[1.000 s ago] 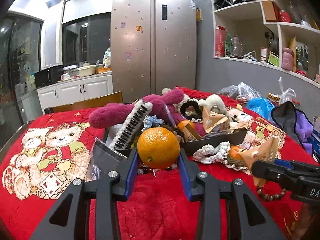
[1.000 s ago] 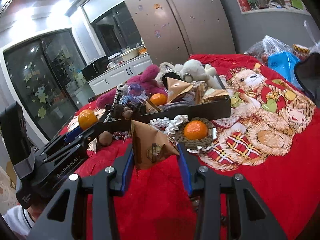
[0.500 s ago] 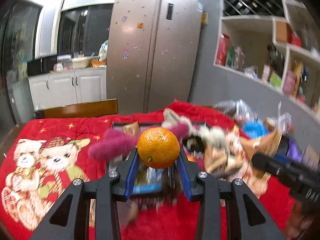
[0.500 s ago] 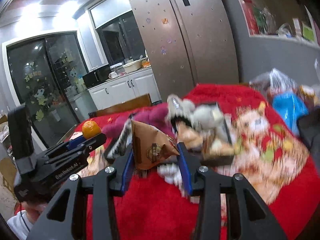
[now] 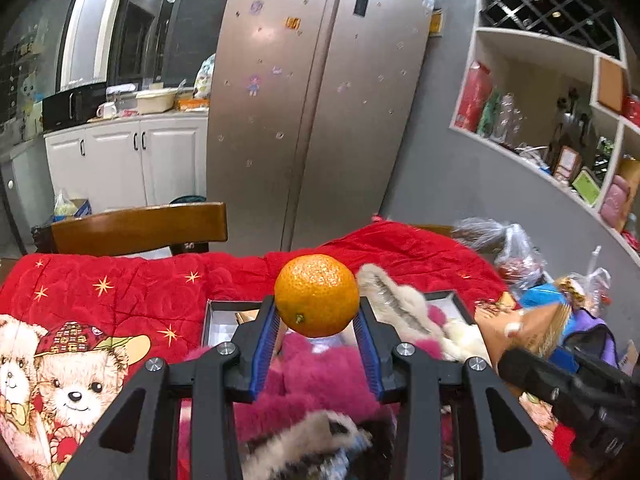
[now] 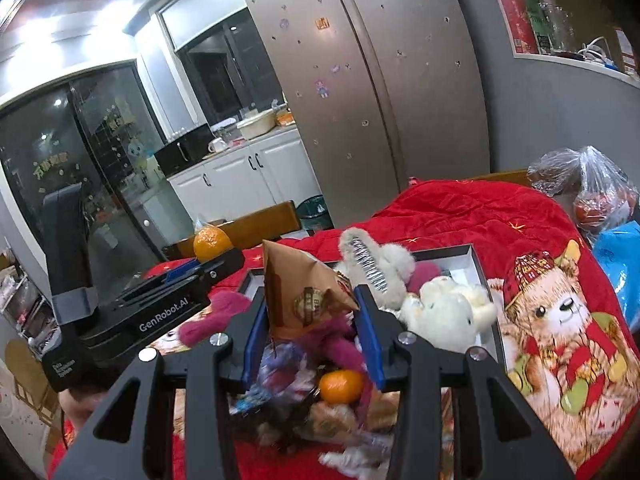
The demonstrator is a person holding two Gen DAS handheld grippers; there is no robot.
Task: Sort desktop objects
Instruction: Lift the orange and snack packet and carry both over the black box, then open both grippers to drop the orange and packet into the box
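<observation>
My left gripper (image 5: 317,316) is shut on an orange (image 5: 317,295) and holds it in the air above a black-rimmed box (image 5: 224,305) full of toys. My right gripper (image 6: 310,312) is shut on a brown pyramid snack packet (image 6: 304,288) and holds it above the same box (image 6: 476,258). In the box lie a pink plush (image 5: 316,376), a white plush (image 6: 444,312) and a second orange (image 6: 340,386). The left gripper with its orange (image 6: 211,243) shows at the left of the right wrist view.
A red quilted cloth with bear prints (image 5: 92,292) covers the table. A wooden chair back (image 5: 136,228) stands behind it. Plastic bags (image 6: 592,188) and a blue bag (image 6: 618,256) lie at the right edge. A fridge and wall shelves stand behind.
Both grippers have risen and moved forward over the box, each still holding its item. The box and toys now lie under the fingers instead of ahead.
</observation>
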